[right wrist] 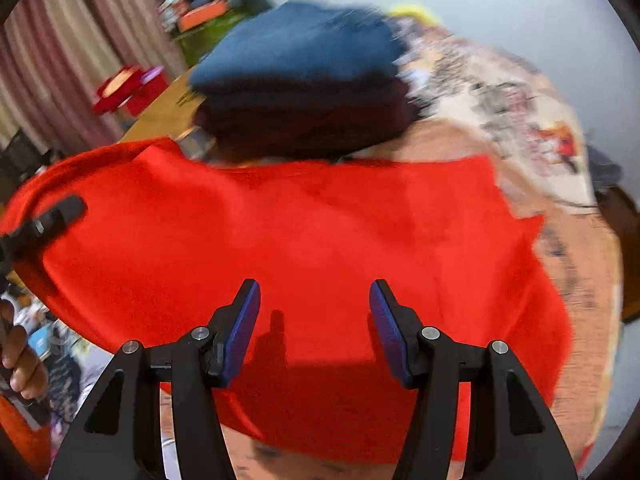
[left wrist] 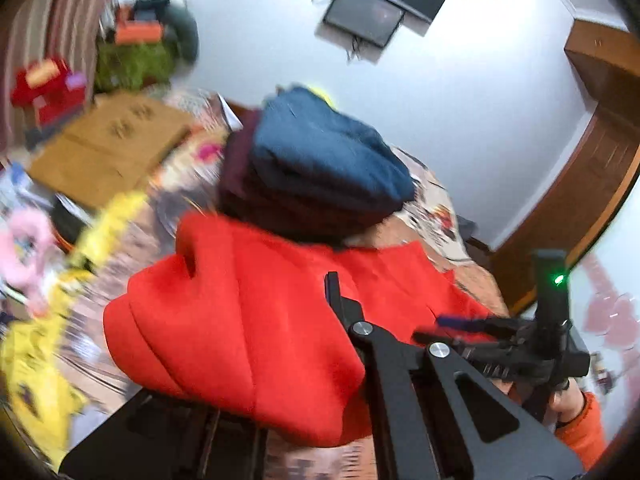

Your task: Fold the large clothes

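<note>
Left fingers: I am pinching the edge of the red garment (right wrist: 304, 248) in my left gripper (right wrist: 68, 206), jaws pressed together on the cloth and lifting its corner at nine o'clock in the right wrist view.
Right fingers: my right gripper (right wrist: 314, 320) is hovering with its blue pads (right wrist: 240, 332) spread, nothing between them, the red cloth lying just below.
Red garment: it is spreading across the patterned bed cover (right wrist: 520, 92), one side draping up over my left gripper, the rest lying flat towards three o'clock.
Folded pile: a blue garment (right wrist: 296, 48) is sitting on a dark maroon one (right wrist: 304, 120) at twelve o'clock, touching the red cloth's far edge.
Progress: two pieces are looking finished, as I judge it; the red one is only beginning its fold, with further folds and stacking remaining.
</note>
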{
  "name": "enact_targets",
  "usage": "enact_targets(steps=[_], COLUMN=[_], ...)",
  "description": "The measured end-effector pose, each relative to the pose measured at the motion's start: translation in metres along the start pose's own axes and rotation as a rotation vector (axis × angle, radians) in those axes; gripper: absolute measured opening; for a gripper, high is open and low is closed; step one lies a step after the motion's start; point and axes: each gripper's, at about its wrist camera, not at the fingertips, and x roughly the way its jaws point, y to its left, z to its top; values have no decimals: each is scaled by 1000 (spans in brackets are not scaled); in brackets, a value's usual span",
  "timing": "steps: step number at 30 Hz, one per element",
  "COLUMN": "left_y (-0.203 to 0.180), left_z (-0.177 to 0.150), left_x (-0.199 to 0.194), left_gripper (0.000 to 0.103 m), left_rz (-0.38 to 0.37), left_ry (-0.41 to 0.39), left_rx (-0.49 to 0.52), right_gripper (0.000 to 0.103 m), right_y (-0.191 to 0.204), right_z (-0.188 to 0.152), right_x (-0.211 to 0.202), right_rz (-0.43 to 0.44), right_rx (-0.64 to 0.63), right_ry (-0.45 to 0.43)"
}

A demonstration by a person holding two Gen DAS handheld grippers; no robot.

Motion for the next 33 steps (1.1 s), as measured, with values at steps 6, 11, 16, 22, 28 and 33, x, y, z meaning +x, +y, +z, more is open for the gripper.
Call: enact_targets(steps=[6,11,16,22,28,33], left_y=[3,-28,-105,-194,-202,-200], left_z=[4,12,15,-30,-91,-88], left_x=[2,21,51,131,194,175], left_gripper=[3,3,3,3,3,17], left_rz=[100,87,3,-148,-280,-286], left_ry=[-4,-3,9,249,581,564], left_rx=[45,117,264,412,408,478], right_gripper=[58,60,60,60,60,60], right_y=[39,29,-29,-114,-152,-145], right_z=[-14,-14,-27,-62,-91,-91], right_x=[51,28,-37,-106,-126,-128], right_rz=[62,98,1,-248,-263,-207], right_rx=[-55,-62,40,217,341,347], right_ry=[70,33,-118,-237,-250,-245])
